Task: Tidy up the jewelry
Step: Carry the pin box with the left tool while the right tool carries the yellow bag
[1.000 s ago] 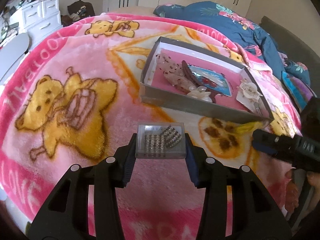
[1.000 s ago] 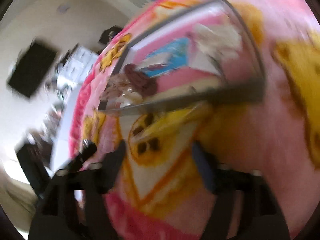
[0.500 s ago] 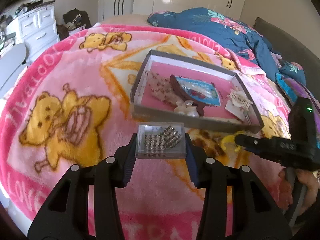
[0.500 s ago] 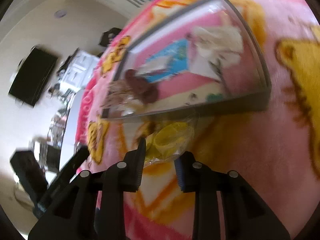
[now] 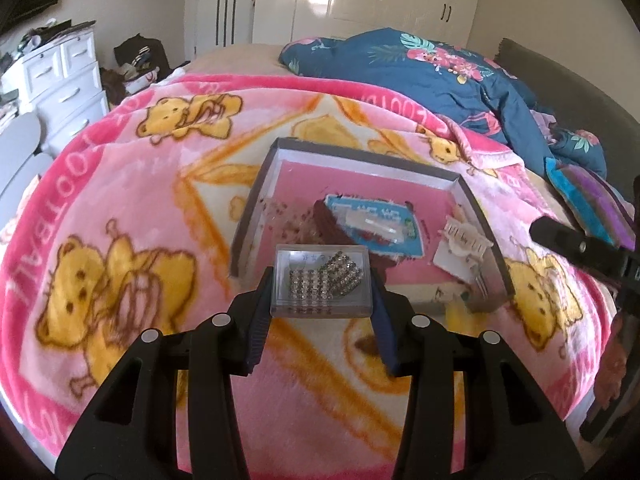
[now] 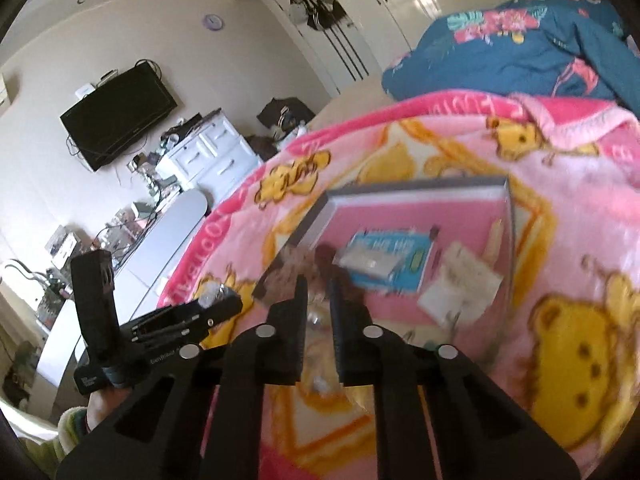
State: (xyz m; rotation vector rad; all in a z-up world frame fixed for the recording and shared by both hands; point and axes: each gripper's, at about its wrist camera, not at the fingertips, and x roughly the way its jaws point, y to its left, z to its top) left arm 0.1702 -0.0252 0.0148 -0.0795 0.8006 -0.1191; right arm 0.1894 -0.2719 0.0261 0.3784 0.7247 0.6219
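the left gripper (image 5: 322, 294) pinches a clear plastic case of rhinestone clips (image 5: 320, 280) above the grey pink-lined tray (image 5: 486, 248) — next, lower it in; right gripper (image 6: 318, 300) nearly pressed together on something clear — cannot tell what.

1. Pink blanket (image 5: 120, 208): curved white letters along the hot-pink border on the left, reads "FOOTBALL"; only part shows at once.
2. Same border near the blue duvet, top right of my left view: "FOOT…" again, upside down, cut off by the fold.
3. Blue card (image 5: 376, 224) in the grey box (image 5: 256, 200): white characters across the top, too blurred to read.
4. My other handle (image 6: 120, 364), seen from the right wrist: small white print on the base, unreadable.
5. Clear case (image 5: 320, 280): faint marks on the lid, not legible.
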